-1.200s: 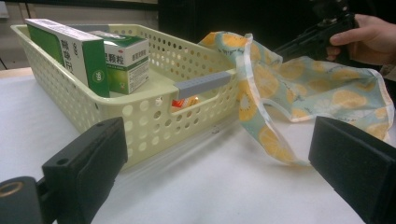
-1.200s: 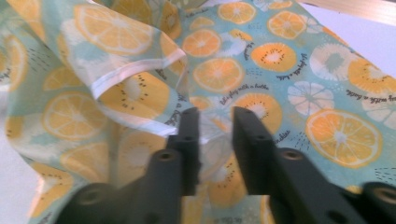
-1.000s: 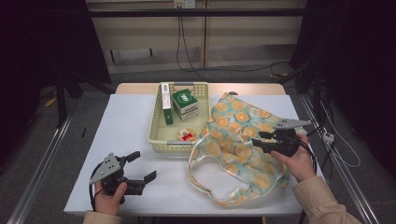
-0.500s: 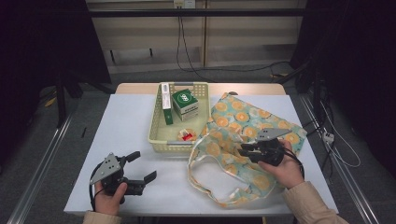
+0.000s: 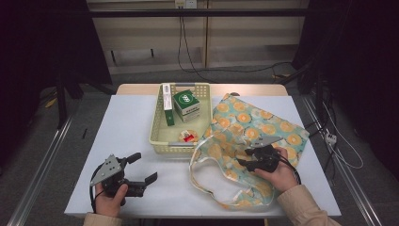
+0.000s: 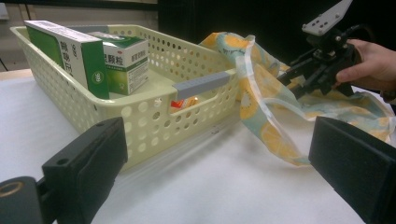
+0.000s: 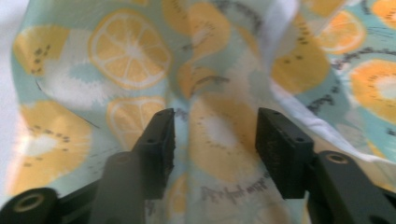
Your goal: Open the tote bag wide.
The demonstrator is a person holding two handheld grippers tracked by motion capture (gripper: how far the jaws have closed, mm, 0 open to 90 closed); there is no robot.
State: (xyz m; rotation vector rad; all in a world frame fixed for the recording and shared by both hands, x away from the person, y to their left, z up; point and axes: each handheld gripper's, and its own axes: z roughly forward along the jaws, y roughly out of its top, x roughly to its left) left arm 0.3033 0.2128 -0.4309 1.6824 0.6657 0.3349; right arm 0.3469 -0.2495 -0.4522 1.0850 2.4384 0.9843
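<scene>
Worktop (image 5: 131,122) first, since it's the biggest thing going: white surface, everything sits on it. Next down in size is the tote bag (image 5: 254,141), that fruit-print fabric one with orange and kiwi slices, lying flat and rumpled on the right half, pale handles looping toward the front edge. Its left edge runs right up against the basket (image 5: 157,136), a pale yellow perforated plastic one sitting mid-worktop toward the back.

Right claw (image 5: 240,159) is down over the middle of the bag, pointing left. Its jaws have just been opening and stand about halfway apart; in the right gripper view the printed cloth lies in the gap between them with a fold humped up, but the pads don't look pressed on it, so nothing is actually gripped.

Left claw (image 5: 143,169) rests near the front left corner of the worktop, well apart from the bag, jaws spread wide and holding nothing.

Inside the basket: a long green and white box (image 5: 167,103) leaning along the left wall, a squarer green and white medicine box (image 5: 187,104) just beside it at the back, and a small red-and-orange packet (image 5: 187,136) at the front. Can't read what that packet is.
</scene>
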